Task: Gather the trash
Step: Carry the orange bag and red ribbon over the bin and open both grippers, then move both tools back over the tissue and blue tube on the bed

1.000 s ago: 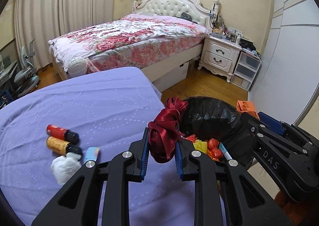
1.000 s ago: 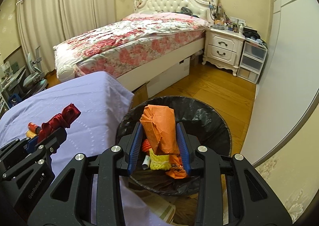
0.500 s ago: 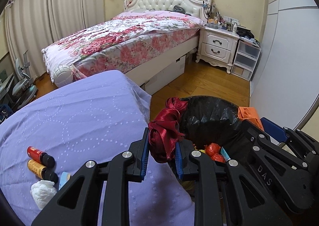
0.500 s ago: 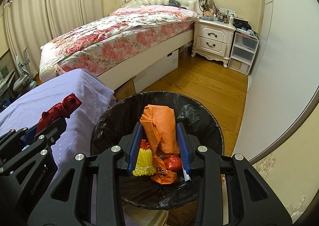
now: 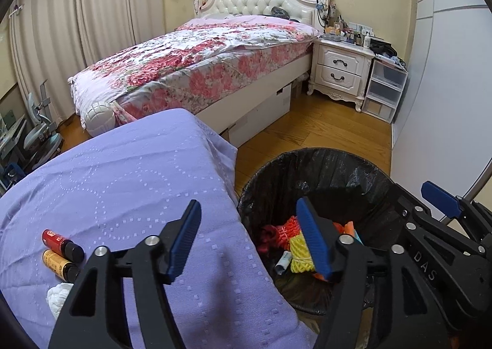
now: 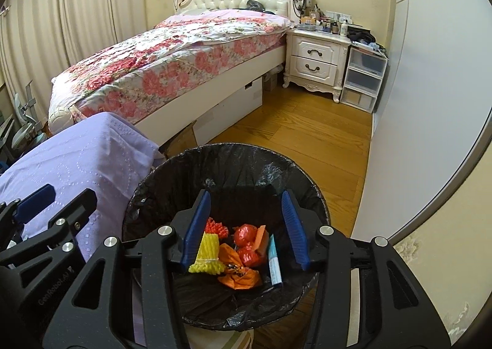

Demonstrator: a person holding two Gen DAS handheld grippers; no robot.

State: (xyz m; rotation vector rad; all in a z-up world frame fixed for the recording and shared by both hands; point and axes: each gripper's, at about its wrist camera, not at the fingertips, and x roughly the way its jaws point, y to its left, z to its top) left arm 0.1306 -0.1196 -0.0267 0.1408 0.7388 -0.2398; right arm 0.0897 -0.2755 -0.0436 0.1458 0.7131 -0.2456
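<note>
Over the bin [image 6: 227,164] our right tongs [image 6: 246,226] are opening, empty; our left tongs [image 5: 249,238] spread wider over its rim beside the purple cover [image 5: 123,182], also empty. Orange wrapper [image 6: 240,275] and red rag [image 5: 269,233] lie inside the bin.

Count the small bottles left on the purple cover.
2. A red bottle and a yellow bottle lie side by side, touching, at the lower left of the purple cover, beside a white wad. The left gripper may hide more.
</note>
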